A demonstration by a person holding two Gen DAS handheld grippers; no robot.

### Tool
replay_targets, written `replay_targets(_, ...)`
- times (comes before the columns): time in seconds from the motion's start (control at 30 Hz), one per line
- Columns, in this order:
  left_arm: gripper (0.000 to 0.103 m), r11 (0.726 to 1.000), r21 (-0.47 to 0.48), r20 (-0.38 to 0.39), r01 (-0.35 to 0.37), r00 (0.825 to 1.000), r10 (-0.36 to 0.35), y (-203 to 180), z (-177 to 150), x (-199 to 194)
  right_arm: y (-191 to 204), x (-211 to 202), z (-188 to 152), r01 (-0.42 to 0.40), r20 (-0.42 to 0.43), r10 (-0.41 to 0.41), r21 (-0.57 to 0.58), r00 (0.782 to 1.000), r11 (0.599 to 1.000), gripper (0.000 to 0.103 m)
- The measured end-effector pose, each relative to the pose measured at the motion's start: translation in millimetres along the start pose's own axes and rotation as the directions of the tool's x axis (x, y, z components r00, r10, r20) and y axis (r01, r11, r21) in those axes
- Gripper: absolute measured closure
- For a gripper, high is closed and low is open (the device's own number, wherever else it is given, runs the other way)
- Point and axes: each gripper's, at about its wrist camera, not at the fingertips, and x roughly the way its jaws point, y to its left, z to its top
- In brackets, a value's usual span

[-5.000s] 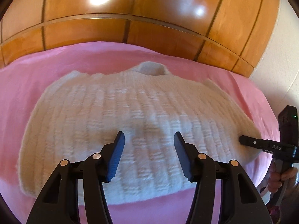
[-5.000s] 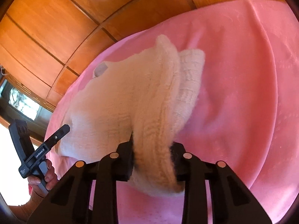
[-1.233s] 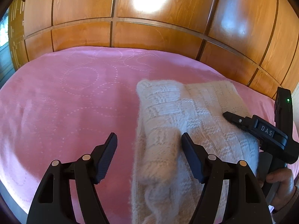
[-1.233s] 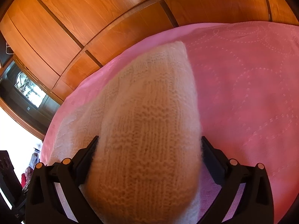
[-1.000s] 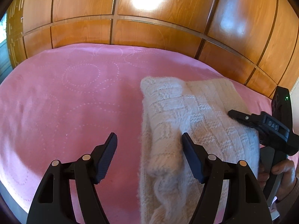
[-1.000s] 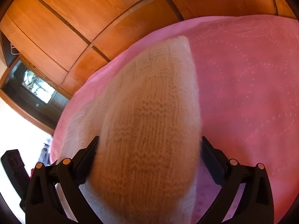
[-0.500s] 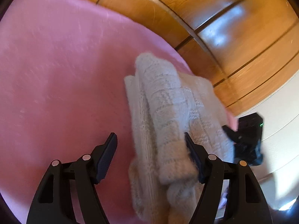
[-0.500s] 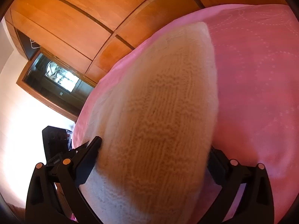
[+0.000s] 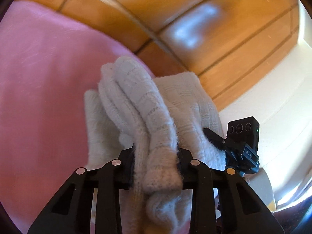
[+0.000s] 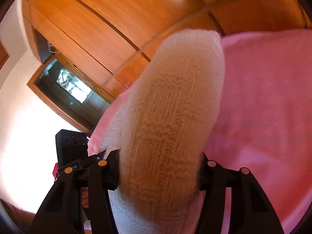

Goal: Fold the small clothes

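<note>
Sweater (image 9: 156, 117), cream knit and folded into a thick bundle, fills both blurred views above the pink bedspread (image 9: 39, 78); its lower end runs out of frame. Left gripper (image 9: 156, 167): jaws closing, pressed on one bunched edge. Right gripper (image 10: 159, 167): jaws closing, clamped on the fat roll, pads buried in wool.

The folded sweater (image 9: 140, 105) lies on the bed cover (image 9: 42, 81), near its edge. The wooden wall (image 9: 195, 29) stands behind the bed. The left gripper (image 9: 156, 156) closes on one end of the sweater and the right gripper (image 10: 159, 167) closes on the other end, side by side.
</note>
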Motion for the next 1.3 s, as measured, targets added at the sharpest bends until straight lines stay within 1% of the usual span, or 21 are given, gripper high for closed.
replay_targets(0.2,0.073,0.987,0.101,-0.086,0.127,0.989,-0.118,-78,8,67,-17,-105,-2,0.088,0.149,-0.088,0.001,0.985,0.996,0.05)
replay_targets(0.33,0.073,0.968,0.188,-0.173,0.164,0.976,-0.132,-132,6,134,-61,-180,-13,0.194,0.238,-0.209,0.087,0.948,0.977,0.05)
replay_targets(0.43,0.073,0.957,0.284,-0.258,0.068,0.966,0.008,-158,-10,194,-104,-206,-30,0.319,0.22,-0.357,0.192,0.908,0.928,0.044)
replay_targets(0.5,0.073,0.929,0.364,-0.328,-0.07,0.924,0.198,-157,-30,241,-147,-210,-51,0.412,0.138,-0.462,0.282,0.876,0.866,0.034)
replay_targets(0.53,0.068,0.918,0.385,-0.34,-0.095,0.91,0.237,-154,-41,257,-170,-209,-68,0.428,0.103,-0.483,0.328,0.87,0.842,0.03)
replay_targets(0.6,0.06,0.905,0.406,-0.304,-0.127,0.915,0.265,-158,-44,260,-185,-218,-84,0.357,0.165,-0.442,0.38,0.882,0.853,0.014)
replay_targets(0.63,0.053,0.893,0.419,-0.284,-0.165,0.91,0.301,-160,-44,259,-185,-220,-87,0.353,0.173,-0.444,0.391,0.879,0.85,0.014)
replay_targets(0.67,0.053,0.883,0.432,-0.271,-0.182,0.908,0.32,-162,-44,258,-181,-220,-88,0.364,0.182,-0.458,0.389,0.87,0.846,0.012)
replay_targets(0.7,0.053,0.868,0.454,-0.251,-0.203,0.905,0.343,-168,-45,254,-174,-220,-87,0.397,0.18,-0.487,0.378,0.855,0.836,0.011)
replay_targets(0.77,0.053,0.833,0.498,-0.187,-0.241,0.908,0.374,-182,-47,245,-153,-221,-82,0.492,0.183,-0.568,0.333,0.803,0.804,0.011)
replay_targets(0.8,0.053,0.815,0.515,-0.138,-0.266,0.912,0.386,-190,-49,237,-138,-223,-79,0.549,0.199,-0.615,0.302,0.763,0.779,0.014)
replay_targets(0.9,0.053,0.796,0.522,-0.025,-0.306,0.928,0.373,-199,-44,220,-94,-220,-73,0.643,0.256,-0.681,0.222,0.686,0.733,0.028)
replay_targets(0.97,0.053,0.791,0.528,0.009,-0.31,0.933,0.36,-203,-48,209,-76,-217,-73,0.658,0.285,-0.681,0.185,0.675,0.73,0.042)
replay_targets(1.0,0.053,0.785,0.535,0.008,-0.312,0.931,0.365,-204,-50,212,-66,-211,-74,0.672,0.294,-0.687,0.165,0.665,0.722,0.044)
replay_targets(1.03,0.053,0.774,0.544,-0.01,-0.324,0.92,0.392,-202,-55,219,-59,-201,-78,0.7,0.289,-0.706,0.142,0.647,0.7,0.045)
replay_targets(1.07,0.053,0.761,0.547,-0.023,-0.349,0.902,0.43,-198,-57,228,-60,-195,-84,0.715,0.27,-0.718,0.13,0.641,0.687,0.045)
replay_targets(1.1,0.053,0.742,0.557,-0.054,-0.372,0.875,0.48,-190,-62,243,-67,-179,-89,0.727,0.214,-0.734,0.125,0.645,0.675,0.044)
replay_targets(1.13,0.051,0.731,0.564,-0.064,-0.384,0.863,0.502,-183,-66,254,-75,-163,-90,0.741,0.176,-0.749,0.125,0.638,0.66,0.043)
replay_targets(1.2,0.042,0.726,0.548,-0.033,-0.416,0.856,0.516,-183,-64,258,-77,-146,-100,0.787,0.213,-0.787,0.104,0.579,0.608,0.041)
replay_targets(1.23,0.042,0.736,0.536,-0.036,-0.414,0.86,0.509,-185,-62,255,-75,-147,-99,0.785,0.214,-0.79,0.127,0.575,0.606,0.04)
replay_targets(1.3,0.042,0.746,0.522,-0.02,-0.413,0.869,0.495,-191,-58,243,-70,-159,-99,0.757,0.217,-0.777,0.183,0.591,0.627,0.03)
